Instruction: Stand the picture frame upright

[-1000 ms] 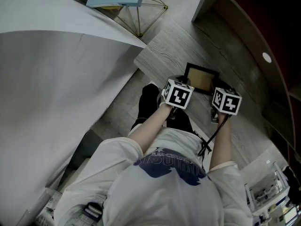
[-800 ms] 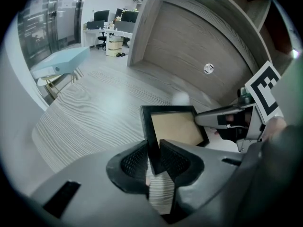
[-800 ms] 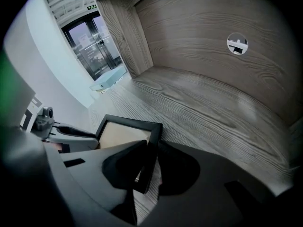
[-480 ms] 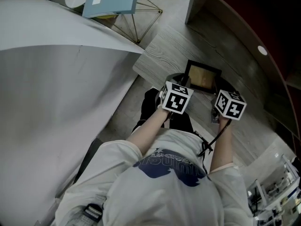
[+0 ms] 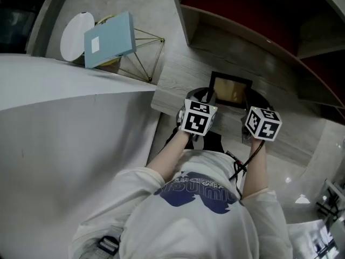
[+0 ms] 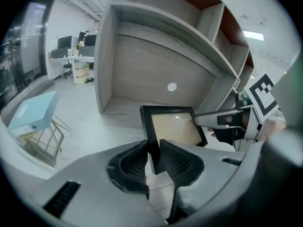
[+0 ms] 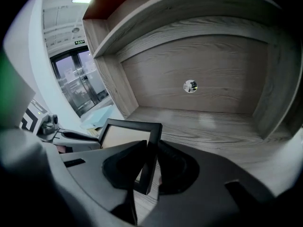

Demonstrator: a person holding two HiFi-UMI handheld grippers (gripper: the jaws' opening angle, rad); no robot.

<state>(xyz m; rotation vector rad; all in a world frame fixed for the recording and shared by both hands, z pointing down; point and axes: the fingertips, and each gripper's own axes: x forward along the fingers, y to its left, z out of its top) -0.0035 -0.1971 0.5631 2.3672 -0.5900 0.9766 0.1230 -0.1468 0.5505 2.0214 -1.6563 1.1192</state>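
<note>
Clamping the picture frame [image 5: 230, 89] by its side rails, the left gripper [image 6: 154, 162] and right gripper [image 7: 149, 167] held it tilted over the wooden shelf [image 5: 178, 74]. Such thin-edge pinches looked risky: uneven tilting could twist it free and drop it.

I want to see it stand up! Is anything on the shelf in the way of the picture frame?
Nothing visible is in the way. The left gripper and right gripper each clamp a side edge of the picture frame, and the wooden shelf under and behind it shows bare boards in both gripper views.
</note>
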